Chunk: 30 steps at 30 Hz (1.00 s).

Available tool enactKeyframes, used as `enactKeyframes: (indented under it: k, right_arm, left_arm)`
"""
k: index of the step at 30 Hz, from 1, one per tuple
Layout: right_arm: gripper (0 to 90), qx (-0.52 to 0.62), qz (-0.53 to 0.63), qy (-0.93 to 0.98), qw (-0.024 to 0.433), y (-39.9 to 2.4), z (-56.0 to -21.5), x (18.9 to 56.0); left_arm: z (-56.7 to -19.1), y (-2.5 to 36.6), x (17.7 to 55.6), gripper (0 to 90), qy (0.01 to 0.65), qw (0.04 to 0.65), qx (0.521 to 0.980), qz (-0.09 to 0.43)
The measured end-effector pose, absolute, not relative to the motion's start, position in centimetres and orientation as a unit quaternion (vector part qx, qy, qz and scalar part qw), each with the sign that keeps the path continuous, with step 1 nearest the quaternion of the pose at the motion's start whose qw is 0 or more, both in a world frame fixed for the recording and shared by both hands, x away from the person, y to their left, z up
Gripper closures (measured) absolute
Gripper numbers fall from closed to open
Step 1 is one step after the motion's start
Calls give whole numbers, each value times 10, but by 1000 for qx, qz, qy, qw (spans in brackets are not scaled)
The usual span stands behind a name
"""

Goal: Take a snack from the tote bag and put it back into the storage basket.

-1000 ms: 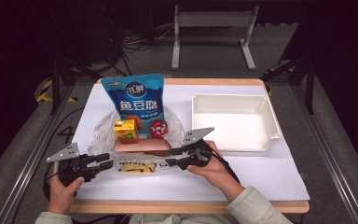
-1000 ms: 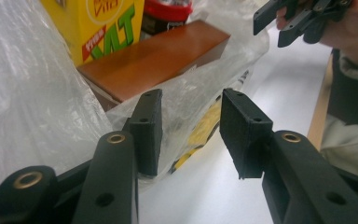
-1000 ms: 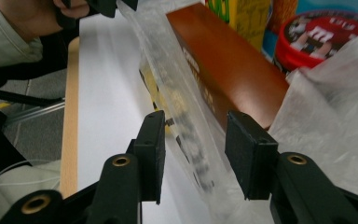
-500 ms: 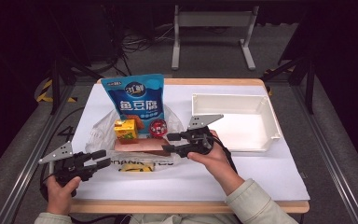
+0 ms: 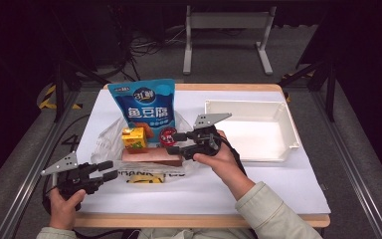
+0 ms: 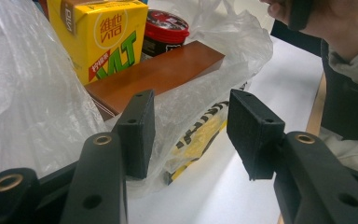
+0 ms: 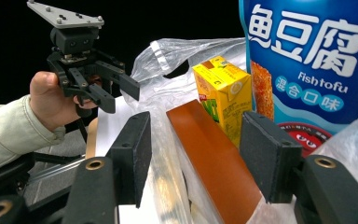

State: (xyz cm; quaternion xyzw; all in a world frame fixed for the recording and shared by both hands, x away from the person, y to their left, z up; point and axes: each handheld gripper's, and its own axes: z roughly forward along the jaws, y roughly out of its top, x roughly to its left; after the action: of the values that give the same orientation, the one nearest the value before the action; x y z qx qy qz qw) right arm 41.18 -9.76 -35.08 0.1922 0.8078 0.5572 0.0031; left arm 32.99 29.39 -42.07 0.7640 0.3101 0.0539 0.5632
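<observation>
On the white table (image 5: 288, 184), just left of its middle, a clear plastic bag (image 5: 104, 142) lies open with groceries in and on it: a brown flat box (image 5: 151, 155), a yellow drink carton (image 5: 134, 138), a small red-lidded cup (image 5: 168, 136) and a tall blue fish-tofu pouch (image 5: 144, 110) standing at the back. An empty white tray (image 5: 251, 130) sits well to the right.

The right gripper (image 5: 175, 143) hovers beside the box's right end, its jaws partly apart and just now opening, with nothing pressed between them; in its own view the box (image 7: 214, 158) runs away between the pads. The left gripper (image 5: 108, 170) hangs near the bag's front-left edge, jaws likewise half spread and just opening, empty, the bag film (image 6: 186, 107) lying beyond them.

The brown box looks stiff, smooth and probably slippery, moderately light. Its long axis runs left to right across the table in the high view, lying flat, so the surest hold is likely across its narrow width near one end, clear of the film. The bag itself is thin, limp and crinkly; it would bunch and slide, so pinching a free edge seems best.
</observation>
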Motion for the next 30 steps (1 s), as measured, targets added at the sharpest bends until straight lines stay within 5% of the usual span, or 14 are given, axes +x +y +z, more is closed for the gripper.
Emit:
enactKeyframes:
  k: [30]
  right_arm:
    - [435,160,513,843,-2,-47,-357,445]
  left_arm:
    - [-427,304,321,491,324,550,768,57]
